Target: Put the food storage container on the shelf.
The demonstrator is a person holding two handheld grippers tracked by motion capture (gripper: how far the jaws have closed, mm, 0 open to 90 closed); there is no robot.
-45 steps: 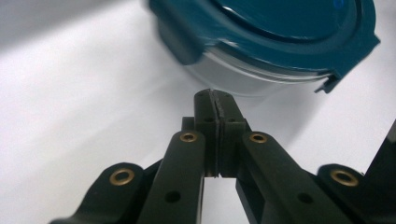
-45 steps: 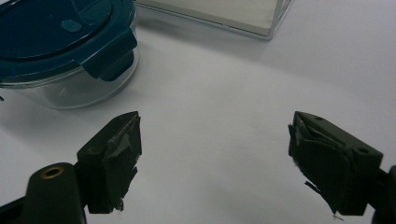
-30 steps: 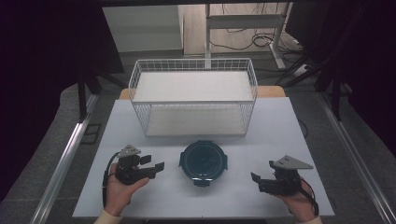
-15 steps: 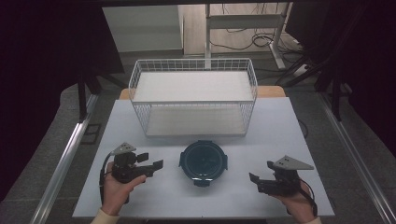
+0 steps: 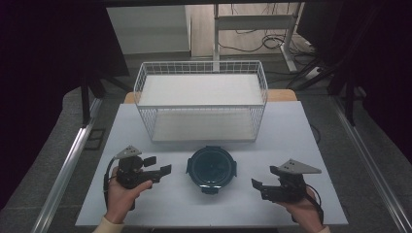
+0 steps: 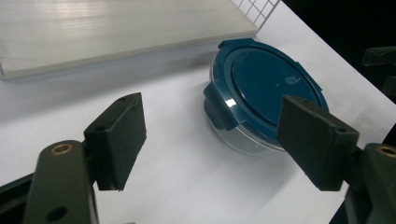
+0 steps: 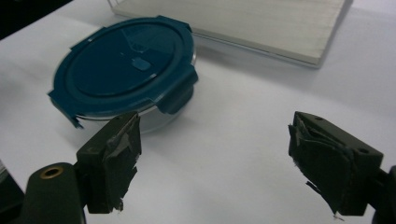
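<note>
At the near edge of the table we hold a gripper in each hand, and the round container [image 5: 212, 168] with its dark blue clip-on lid sits on the white tabletop [image 5: 291, 126] between them. Our left gripper [image 5: 158, 166] has just been opening its jaws; they now stand wide apart with nothing between them, the container lying just ahead and to that gripper's right. Our right gripper [image 5: 257, 187] holds its jaws apart too, gripping nothing, and the container lies ahead and to its left. By our reading the left gripper is the nearer of the two, though neither touches the container. Being round, the container has no long axis, so we judge the four lid clips are what the approach must line up with. Farther back stands the white wire basket [image 5: 201, 68], apart from the container, with a pale board as its floor.
</note>
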